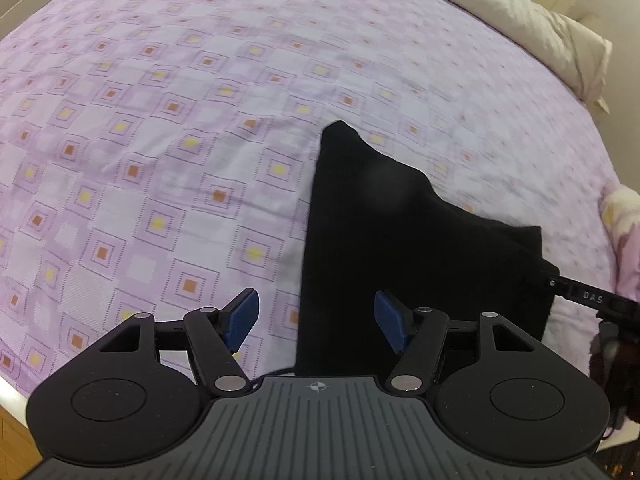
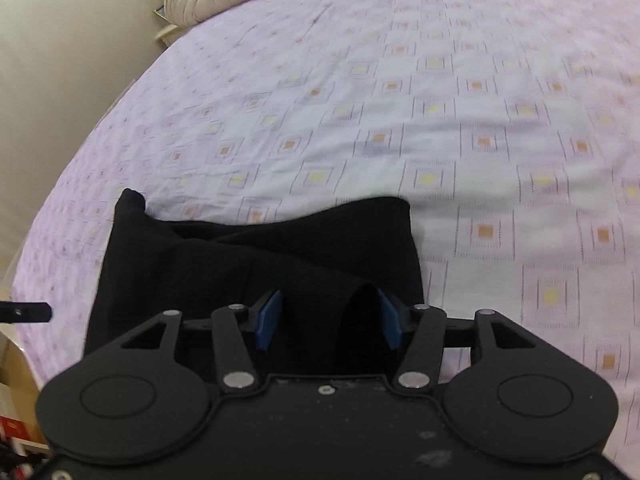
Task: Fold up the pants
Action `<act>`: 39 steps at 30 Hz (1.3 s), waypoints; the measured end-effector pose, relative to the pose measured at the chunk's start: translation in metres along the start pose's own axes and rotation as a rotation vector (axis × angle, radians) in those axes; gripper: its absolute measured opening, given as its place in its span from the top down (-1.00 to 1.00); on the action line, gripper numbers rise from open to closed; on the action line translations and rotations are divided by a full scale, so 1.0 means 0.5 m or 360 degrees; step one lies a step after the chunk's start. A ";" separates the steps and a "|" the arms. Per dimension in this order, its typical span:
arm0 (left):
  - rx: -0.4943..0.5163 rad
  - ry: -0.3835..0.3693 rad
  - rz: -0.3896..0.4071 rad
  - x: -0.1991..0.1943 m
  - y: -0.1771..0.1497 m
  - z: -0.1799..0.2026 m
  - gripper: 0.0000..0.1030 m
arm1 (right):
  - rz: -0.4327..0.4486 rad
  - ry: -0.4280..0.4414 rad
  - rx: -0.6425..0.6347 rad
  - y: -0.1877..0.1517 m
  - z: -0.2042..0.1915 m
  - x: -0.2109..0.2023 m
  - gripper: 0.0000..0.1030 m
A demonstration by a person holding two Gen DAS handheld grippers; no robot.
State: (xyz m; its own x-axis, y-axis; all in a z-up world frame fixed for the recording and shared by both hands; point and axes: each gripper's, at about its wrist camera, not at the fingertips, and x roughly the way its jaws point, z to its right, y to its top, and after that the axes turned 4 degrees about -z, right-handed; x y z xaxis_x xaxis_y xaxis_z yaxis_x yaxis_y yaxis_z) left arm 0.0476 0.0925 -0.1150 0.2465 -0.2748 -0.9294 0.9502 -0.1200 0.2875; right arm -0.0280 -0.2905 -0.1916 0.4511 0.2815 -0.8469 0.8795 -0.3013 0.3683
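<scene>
Left gripper [image 1: 316, 320] hovers with jaws spread wide, gripping nothing; right gripper [image 2: 329, 322], jaws likewise apart, straddles dark cloth.

Pants [image 2: 256, 264] near edge hidden behind right gripper [image 2: 329, 322] body; fabric between its fingers black on black, contact unclear. Folds in pants [image 1: 404, 240] unreadable, uniformly dark. Cream duvet [image 1: 532, 20] beyond pants cut by frame top. Bedsheet [image 2: 460, 92] pattern beyond pants motion-blurred. Red-and-white item [image 2: 16, 432] below pants' left, cut off, unidentifiable.
</scene>
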 end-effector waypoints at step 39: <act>0.0383 0.0189 -0.0105 0.239 0.224 0.052 -0.84 | -0.0260 -0.0319 0.0027 0.139 -0.045 0.085 0.63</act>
State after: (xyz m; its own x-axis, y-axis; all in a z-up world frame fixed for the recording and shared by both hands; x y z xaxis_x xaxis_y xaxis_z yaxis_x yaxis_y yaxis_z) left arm 0.1785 0.0214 -0.1880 0.2198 -0.1471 -0.9644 0.8958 -0.3609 0.2593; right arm 0.0556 -0.2790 -0.1934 0.2626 0.1421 -0.9544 0.9349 -0.2822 0.2152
